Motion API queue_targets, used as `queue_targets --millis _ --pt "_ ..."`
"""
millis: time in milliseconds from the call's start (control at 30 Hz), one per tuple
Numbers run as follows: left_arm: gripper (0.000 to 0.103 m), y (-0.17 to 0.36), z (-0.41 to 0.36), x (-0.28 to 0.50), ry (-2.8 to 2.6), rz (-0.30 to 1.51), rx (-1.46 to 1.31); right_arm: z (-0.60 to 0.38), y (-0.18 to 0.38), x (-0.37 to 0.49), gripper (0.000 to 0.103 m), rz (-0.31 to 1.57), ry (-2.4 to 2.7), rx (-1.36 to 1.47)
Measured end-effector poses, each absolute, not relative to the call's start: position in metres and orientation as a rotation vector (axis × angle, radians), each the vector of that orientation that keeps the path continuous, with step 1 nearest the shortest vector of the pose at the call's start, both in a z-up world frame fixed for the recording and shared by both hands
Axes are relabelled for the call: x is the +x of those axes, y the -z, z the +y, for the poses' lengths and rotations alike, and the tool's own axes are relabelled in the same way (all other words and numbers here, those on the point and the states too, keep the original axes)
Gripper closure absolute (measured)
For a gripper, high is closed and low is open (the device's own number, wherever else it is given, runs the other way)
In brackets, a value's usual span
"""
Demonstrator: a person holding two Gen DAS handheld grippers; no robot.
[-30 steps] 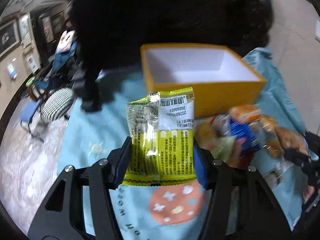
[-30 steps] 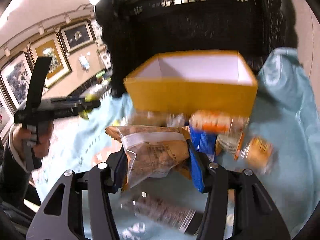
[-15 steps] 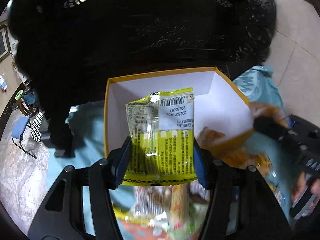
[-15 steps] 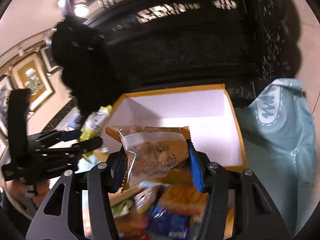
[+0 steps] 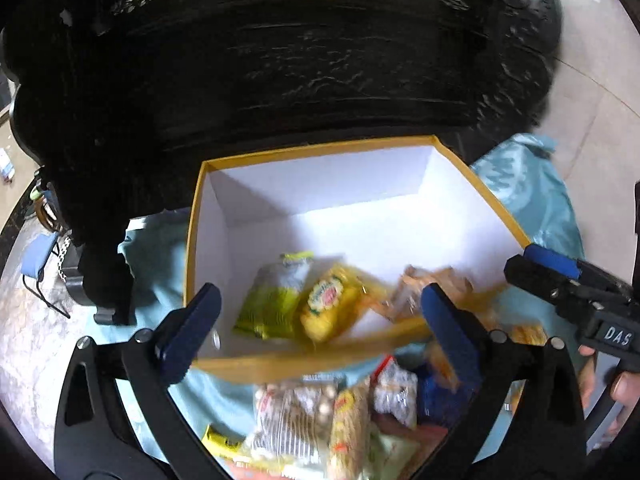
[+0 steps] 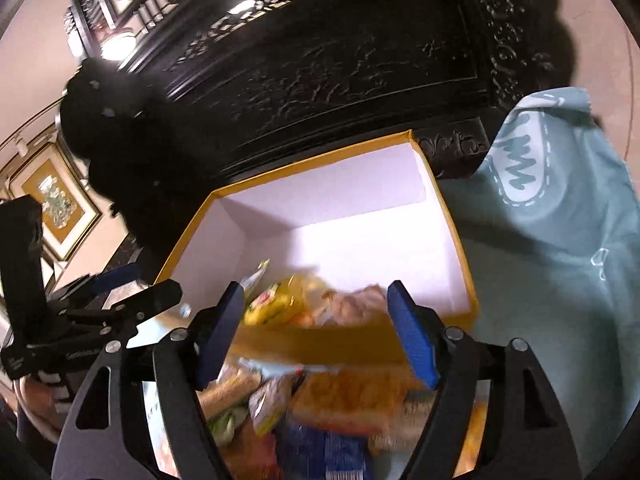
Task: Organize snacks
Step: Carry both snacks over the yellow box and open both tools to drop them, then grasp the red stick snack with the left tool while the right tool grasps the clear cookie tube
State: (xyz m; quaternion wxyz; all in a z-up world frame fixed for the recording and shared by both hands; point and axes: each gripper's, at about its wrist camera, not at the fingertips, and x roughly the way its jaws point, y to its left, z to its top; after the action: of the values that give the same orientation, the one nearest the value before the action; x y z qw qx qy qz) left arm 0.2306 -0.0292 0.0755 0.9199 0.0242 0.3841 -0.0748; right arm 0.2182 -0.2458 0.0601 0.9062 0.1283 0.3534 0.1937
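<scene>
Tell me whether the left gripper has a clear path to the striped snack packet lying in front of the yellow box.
Probably yes. The left gripper, jaws just opened and empty, hangs over the yellow box; the striped snack packet lies uncovered on top of the pile nearer the camera, so pulling back and dipping should reach it.

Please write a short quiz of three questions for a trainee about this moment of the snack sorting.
1. True or false: the left gripper has its jaws spread, and pinches no packet.
2. Where does the yellow packet lie? A) inside the yellow box B) on the teal cloth C) on the floor
3. Fill in: the pile of loose snacks lies on the cloth on the ____ side of the box, toward the cameras.

Key: 1 true; 2 A; 3 near
</scene>
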Motion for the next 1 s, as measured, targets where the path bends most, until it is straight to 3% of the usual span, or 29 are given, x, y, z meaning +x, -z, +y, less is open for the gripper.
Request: queue_targets --millis 433,600,1000 --pt "0.002 -0.043 -0.026 0.134 0.21 0.856 0.056 -0.254 -0.039 0.107 0.026 0.785 -0.422 0.181" --pt "0.002 -0.022 -0.026 0.1 0.23 0.883 0.061 -0.25 -0.014 0.069 0.013 0.814 -0.423 0.144" --pt "0.002 0.032 -0.05 0.057 0.263 0.935 0.153 -0.256 0.016 0.034 0.013 0.847 -0.454 0.183"
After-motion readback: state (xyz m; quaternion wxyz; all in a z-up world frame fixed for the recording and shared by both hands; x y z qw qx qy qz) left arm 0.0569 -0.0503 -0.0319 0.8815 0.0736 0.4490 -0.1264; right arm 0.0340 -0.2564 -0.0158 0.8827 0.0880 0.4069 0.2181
